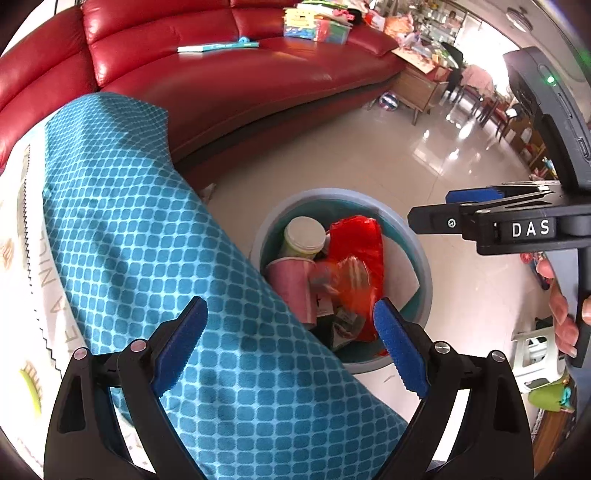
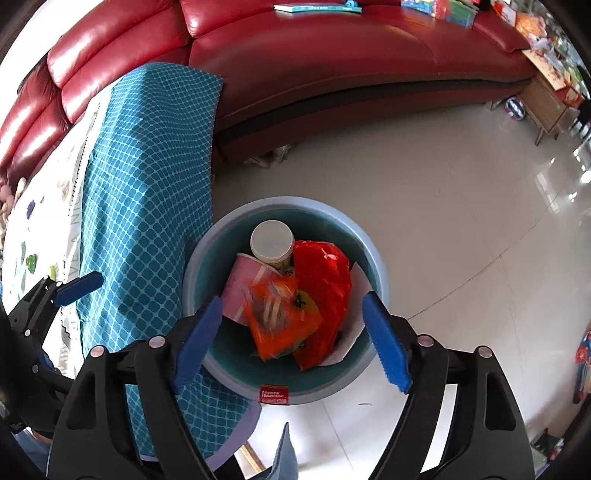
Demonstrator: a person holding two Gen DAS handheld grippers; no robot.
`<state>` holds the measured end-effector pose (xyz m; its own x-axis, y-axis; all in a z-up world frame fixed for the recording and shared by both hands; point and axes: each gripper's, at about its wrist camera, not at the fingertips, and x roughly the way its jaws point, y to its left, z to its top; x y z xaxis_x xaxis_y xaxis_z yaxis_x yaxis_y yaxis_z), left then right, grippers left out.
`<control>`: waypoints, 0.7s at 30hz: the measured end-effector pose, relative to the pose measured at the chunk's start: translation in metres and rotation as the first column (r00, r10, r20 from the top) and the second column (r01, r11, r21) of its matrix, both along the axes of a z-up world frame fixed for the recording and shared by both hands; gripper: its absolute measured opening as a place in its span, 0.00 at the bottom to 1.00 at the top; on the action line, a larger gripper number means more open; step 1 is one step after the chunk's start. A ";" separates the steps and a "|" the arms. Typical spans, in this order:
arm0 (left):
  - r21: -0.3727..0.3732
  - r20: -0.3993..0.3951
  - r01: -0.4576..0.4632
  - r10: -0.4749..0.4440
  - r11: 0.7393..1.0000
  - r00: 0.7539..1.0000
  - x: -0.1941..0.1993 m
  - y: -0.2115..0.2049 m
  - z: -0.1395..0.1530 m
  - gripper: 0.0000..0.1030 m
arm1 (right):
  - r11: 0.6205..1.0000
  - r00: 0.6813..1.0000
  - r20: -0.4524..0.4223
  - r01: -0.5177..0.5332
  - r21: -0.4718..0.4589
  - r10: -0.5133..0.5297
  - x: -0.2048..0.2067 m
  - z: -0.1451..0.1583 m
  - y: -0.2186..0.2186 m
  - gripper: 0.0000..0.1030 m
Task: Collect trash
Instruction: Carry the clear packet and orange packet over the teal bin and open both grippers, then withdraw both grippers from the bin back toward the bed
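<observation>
Several pieces of trash lying in one round grey-blue bin with a teal inside, standing on the pale tiled floor just beside the table's draped teal checked cloth. Inside: a white-lidded cup at the far side, a pink paper cup on its side touching it, a red plastic bag to the right, an orange snack wrapper blurred on top of the heap, white paper against the right wall. Small red label on the near rim.

Right hand-held gripper above the bin, pointing steeply down, blue pads spread wide, nothing between them, wrapper below and apart. Left hand-held gripper spread wide too, empty, over the cloth's edge with the bin beyond. From the left view, fingers of a hand wrapped round the right tool's handle. Red leather sofa behind, a book on its seat.
</observation>
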<state>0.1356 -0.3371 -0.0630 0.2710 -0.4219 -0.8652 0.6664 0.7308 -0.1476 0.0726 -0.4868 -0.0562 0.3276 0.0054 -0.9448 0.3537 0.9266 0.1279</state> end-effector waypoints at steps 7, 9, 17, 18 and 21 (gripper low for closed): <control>-0.018 0.001 -0.027 0.027 0.999 1.000 -0.005 0.026 0.006 0.89 | 1.000 1.000 -0.023 0.012 -0.014 -0.013 -0.004 -0.001 0.007 0.78; -0.021 0.003 -0.033 0.033 0.999 0.999 -0.007 0.033 0.008 0.89 | 1.000 1.000 -0.025 0.010 -0.019 -0.011 -0.006 0.000 0.010 0.78; -0.038 0.017 -0.054 0.055 0.998 0.998 -0.015 0.058 0.020 0.89 | 0.999 1.000 -0.007 0.006 -0.042 -0.006 -0.013 0.014 0.027 0.78; -0.042 0.019 -0.059 0.060 0.997 0.998 -0.016 0.061 0.021 0.89 | 0.999 1.000 -0.004 0.006 -0.044 -0.006 -0.014 0.016 0.029 0.78; -0.055 0.022 -0.074 0.076 0.996 0.997 -0.018 0.074 0.026 0.89 | 0.999 1.000 -0.002 -0.002 -0.053 0.002 -0.013 0.021 0.039 0.78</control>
